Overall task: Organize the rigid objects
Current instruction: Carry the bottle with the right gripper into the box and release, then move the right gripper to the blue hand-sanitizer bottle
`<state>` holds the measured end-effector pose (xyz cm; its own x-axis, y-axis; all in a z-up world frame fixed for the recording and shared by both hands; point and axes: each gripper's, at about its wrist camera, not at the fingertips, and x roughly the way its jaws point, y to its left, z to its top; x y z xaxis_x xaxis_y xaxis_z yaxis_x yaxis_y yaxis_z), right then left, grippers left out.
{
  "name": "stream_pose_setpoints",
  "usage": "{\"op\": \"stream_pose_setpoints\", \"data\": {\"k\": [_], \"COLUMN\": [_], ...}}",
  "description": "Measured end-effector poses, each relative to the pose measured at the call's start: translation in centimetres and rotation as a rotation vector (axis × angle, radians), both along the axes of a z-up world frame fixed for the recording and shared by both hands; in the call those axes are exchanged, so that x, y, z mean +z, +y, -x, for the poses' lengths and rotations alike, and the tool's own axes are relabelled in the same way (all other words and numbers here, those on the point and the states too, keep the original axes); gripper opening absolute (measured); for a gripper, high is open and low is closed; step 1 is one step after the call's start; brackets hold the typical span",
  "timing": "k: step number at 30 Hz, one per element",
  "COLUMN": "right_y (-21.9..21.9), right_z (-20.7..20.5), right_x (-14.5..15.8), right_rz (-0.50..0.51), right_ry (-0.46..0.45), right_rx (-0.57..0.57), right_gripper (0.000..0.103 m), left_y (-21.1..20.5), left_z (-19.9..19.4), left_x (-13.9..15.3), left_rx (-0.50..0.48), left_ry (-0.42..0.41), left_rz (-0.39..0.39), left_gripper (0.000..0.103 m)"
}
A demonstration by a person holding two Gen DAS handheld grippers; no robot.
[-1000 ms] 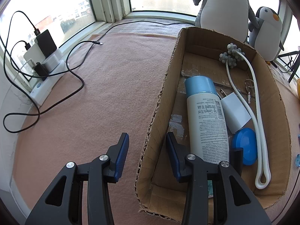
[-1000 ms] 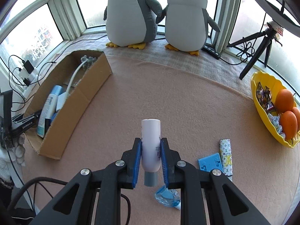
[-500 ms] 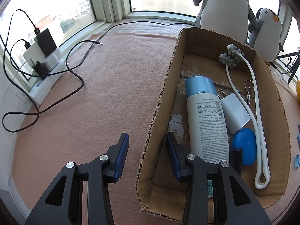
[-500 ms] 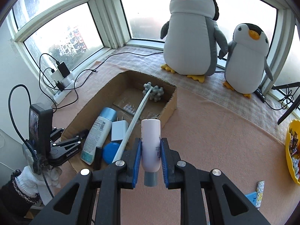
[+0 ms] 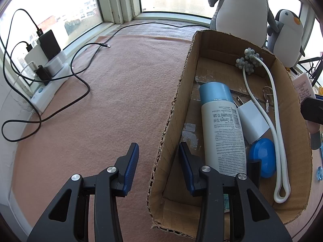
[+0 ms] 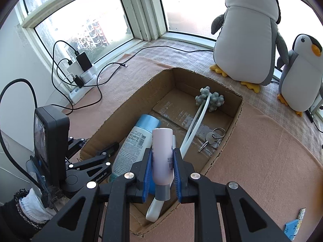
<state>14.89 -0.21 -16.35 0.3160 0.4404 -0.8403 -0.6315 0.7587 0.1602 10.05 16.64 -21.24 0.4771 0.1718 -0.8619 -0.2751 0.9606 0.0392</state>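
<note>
My right gripper (image 6: 162,153) is shut on a pale tube with a grey cap (image 6: 162,145), cap toward me, held over the near end of the open cardboard box (image 6: 232,121). In the box lie a white spray can with a blue cap (image 5: 222,127), a white charger (image 5: 252,121), a blue round lid (image 5: 262,157), a white looped wand with a grey knobbly head (image 5: 276,121) and a key on a ring (image 5: 267,94). My left gripper (image 5: 158,151) stands open astride the box's left wall (image 5: 181,100), pads not touching it. The tube (image 5: 302,86) shows at the right edge there.
Two plush penguins (image 6: 246,34) stand behind the box by the window. A power strip with chargers and looping black cables (image 5: 48,64) lies on the carpet at the left. A blue card (image 6: 291,226) and a patterned packet (image 6: 301,214) lie at the lower right.
My right gripper has swung left with the tube, from the open carpet to above the box's near end. The left gripper has stayed astride the box wall.
</note>
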Motion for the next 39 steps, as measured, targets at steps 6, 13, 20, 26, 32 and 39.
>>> {"op": "stream_pose_setpoints", "data": {"k": [6,13,20,26,32,39], "right_y": [0.7,1.4,0.8,-0.9,-4.2,-10.2], "right_z": [0.1,0.6,1.2,1.7,2.6,3.4], "right_x": [-0.5,-0.5,0.2,1.0,2.4,4.4], "right_rz": [0.002,0.011,0.007,-0.011,-0.039,-0.057], "right_ry": [0.012,0.006,-0.026,-0.028,-0.034,-0.044], "right_rx": [0.007,0.04,0.039,0.016,-0.026,-0.107], "right_gripper": [0.018,0.028,0.044,0.044,0.044,0.044], "left_y": [0.0,0.0,-0.1,-0.2,-0.2,-0.2], "left_z": [0.0,0.0,0.0,0.1,0.1,0.1], "left_x": [0.0,0.0,0.0,0.0,0.0,0.1], "left_rx": [0.0,0.0,0.002,0.0,0.0,0.0], "left_ry": [-0.001,-0.001,-0.003,-0.002,-0.003,-0.003], "left_rz": [0.001,0.001,0.001,-0.001,-0.001,-0.003], "left_gripper": [0.039,0.039,0.039,0.039,0.039,0.039]}}
